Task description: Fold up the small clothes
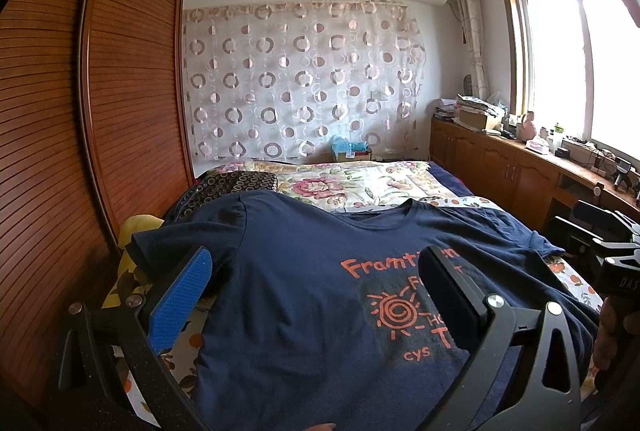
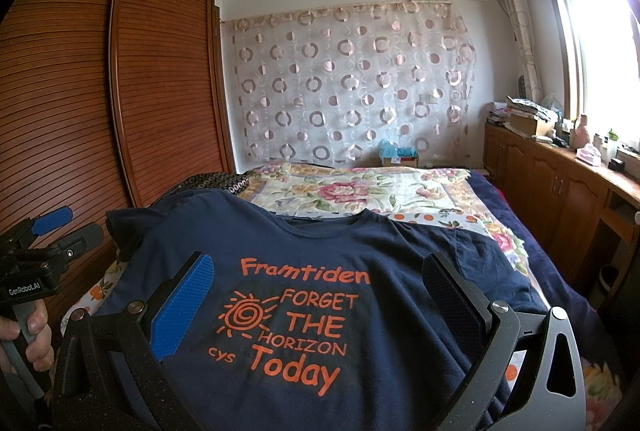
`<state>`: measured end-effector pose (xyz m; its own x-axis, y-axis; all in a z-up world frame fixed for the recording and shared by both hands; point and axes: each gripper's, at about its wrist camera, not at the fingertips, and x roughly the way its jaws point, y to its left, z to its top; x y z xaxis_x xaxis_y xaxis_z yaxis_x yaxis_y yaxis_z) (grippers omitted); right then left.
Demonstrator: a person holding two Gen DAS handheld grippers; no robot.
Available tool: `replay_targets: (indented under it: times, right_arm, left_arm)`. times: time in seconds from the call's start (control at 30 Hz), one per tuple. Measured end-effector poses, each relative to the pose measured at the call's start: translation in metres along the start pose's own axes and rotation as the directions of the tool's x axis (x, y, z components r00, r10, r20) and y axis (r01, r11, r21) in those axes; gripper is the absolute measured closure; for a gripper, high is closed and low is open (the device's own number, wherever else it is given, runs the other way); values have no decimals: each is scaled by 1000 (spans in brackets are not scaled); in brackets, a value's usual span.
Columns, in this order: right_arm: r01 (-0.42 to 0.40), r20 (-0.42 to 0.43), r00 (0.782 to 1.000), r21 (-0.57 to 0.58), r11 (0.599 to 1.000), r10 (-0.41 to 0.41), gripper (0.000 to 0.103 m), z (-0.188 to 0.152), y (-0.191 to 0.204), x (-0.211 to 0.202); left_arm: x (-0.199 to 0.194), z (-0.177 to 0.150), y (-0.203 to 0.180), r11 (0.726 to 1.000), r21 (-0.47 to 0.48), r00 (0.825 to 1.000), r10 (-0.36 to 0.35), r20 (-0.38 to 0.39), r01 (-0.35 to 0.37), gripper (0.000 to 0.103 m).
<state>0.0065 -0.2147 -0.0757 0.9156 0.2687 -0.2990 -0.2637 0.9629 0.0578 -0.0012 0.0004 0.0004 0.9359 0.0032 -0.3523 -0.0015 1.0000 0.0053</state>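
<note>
A navy T-shirt [image 1: 292, 271] with orange print lies spread flat, front up, on the bed, collar at the far side; it also shows in the right wrist view [image 2: 400, 271]. My left gripper [image 1: 316, 271] is open above the shirt's left half, near the left sleeve, holding nothing. My right gripper [image 2: 320, 283] is open above the printed chest, holding nothing. The left gripper also shows at the left edge of the right wrist view [image 2: 60, 227], and the right gripper at the right edge of the left wrist view [image 1: 592, 227].
The bed carries a floral quilt [image 2: 360, 187] and a dark patterned pillow [image 1: 236, 183] behind the shirt. A wooden slatted wardrobe [image 1: 120, 91] stands on the left. Wooden cabinets [image 2: 560, 187] with clutter run under the window on the right.
</note>
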Motion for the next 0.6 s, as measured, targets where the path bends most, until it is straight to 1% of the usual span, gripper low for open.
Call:
replay_targets:
  times: [0.6]
  right_arm:
    - [0,-2,1000,2,1000,0,0,0,1,-1]
  left_arm:
    - [-2,0,4,1000,1,1000,0,1,0,0]
